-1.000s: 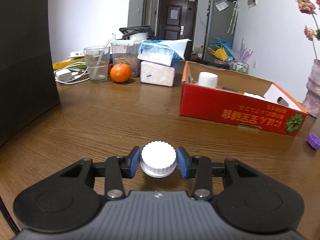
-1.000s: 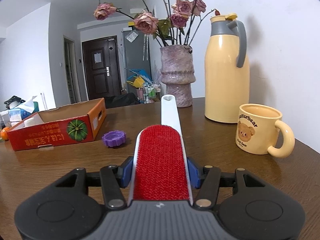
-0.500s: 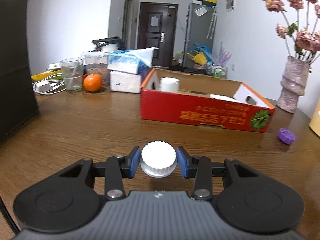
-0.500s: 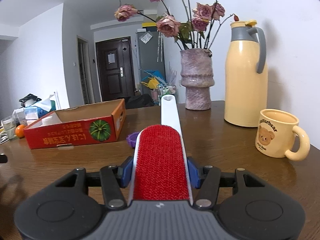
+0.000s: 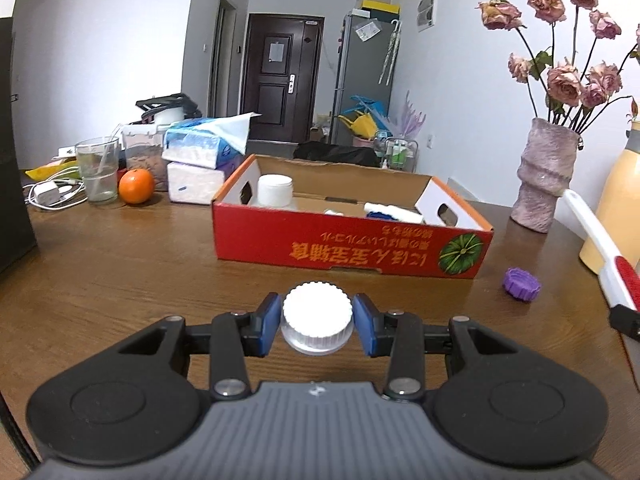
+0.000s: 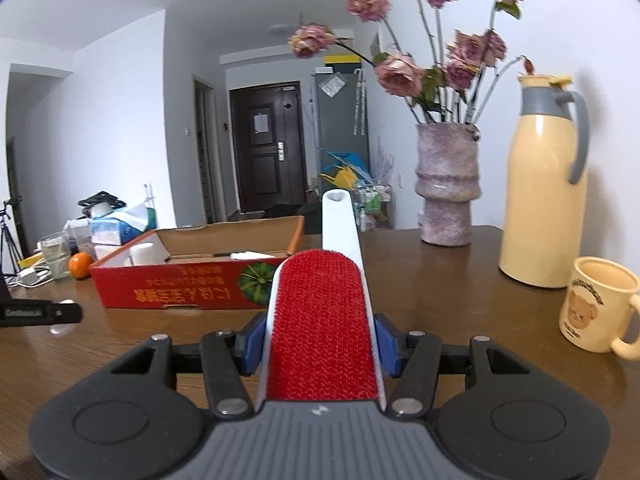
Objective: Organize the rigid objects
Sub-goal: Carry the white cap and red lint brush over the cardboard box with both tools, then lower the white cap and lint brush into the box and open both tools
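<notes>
With the left gripper (image 5: 317, 322) clamped on the white cap (image 5: 317, 316) and the right gripper (image 6: 321, 338) clamped on the lint brush (image 6: 323, 320), carry both level over the near wall of the red box (image 5: 348, 246) ahead before releasing.

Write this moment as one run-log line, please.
left hand-held gripper: shut on white cap | right hand-held gripper: shut on lint brush | red box: ahead on table | purple cap: loose
</notes>
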